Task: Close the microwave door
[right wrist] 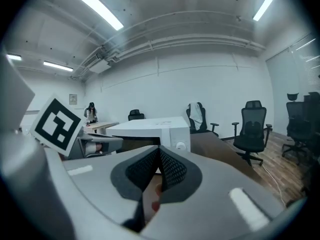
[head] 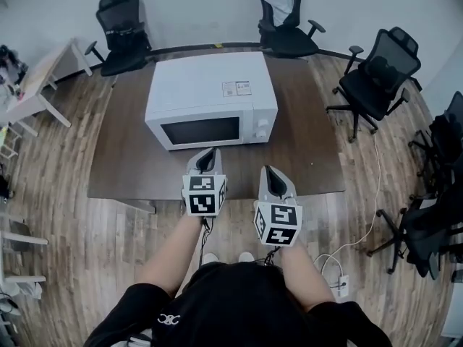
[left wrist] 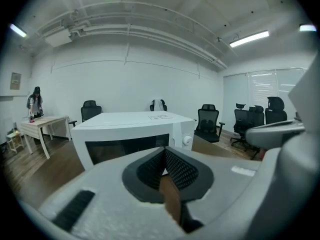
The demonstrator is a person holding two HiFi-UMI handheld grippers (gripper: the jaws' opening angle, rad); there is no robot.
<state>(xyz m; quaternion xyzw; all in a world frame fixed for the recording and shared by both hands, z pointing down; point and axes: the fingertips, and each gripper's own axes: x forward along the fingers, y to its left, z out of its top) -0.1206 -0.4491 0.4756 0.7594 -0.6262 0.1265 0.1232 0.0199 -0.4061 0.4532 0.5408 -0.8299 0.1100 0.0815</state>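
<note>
A white microwave [head: 210, 98] stands on the dark brown table [head: 120, 157], its dark-windowed door flat against the front, shut. The left gripper view has the microwave [left wrist: 131, 134] straight ahead, and the right gripper view has the microwave [right wrist: 150, 132] ahead and slightly left. My left gripper [head: 208, 155] hangs just in front of the door's lower edge, apart from it, jaws shut on nothing. My right gripper [head: 271, 173] is beside it to the right, over the table's front edge, also shut and empty. The pads [left wrist: 169, 165] meet in each gripper view.
Black office chairs stand around the table: one [head: 123, 29] at the back left, one [head: 288, 20] at the back with a cloth, one [head: 376, 74] to the right. A pale desk [head: 40, 74] is at the left, where a person [left wrist: 35, 104] stands. A cable and socket [head: 340, 284] lie on the floor.
</note>
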